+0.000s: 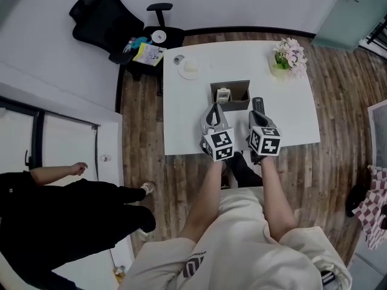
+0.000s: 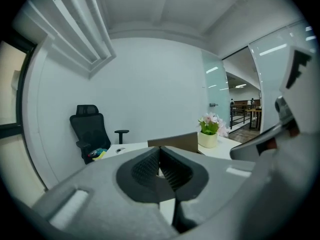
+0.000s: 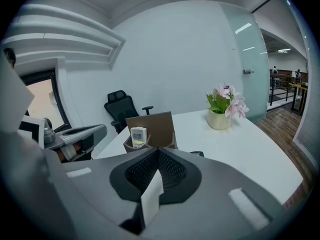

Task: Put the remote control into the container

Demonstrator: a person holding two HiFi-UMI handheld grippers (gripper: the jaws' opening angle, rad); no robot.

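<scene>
**A:** Nearest first: state of the claws?

**B:** Left claw (image 2: 160, 152) clamped shut, gripping nothing. Right claw (image 3: 158, 154) likewise pressed together and empty. Both side by side above the near edge of the white counter (image 1: 290, 113).

**A:** And just past them?

**B:** A black remote control (image 1: 258, 104) ahead of the right claw. Lies flat on the counter, just beside the cardboard box (image 1: 230, 95) but outside it.

**A:** Anything inside the box?

**B:** A white remote control (image 3: 137, 136), standing upright towards the left end.

**A:** Finished, then?

**B:** Only partly, by the look of things. White one stowed. Black one apparently left to grasp, lift and drop in. Calls for opening a claw first.

**A:** Farther back?

**B:** Potted flowers (image 1: 288, 56) near the far right corner. Beyond the counter, a black office chair (image 1: 112, 20) against the wall.
</scene>
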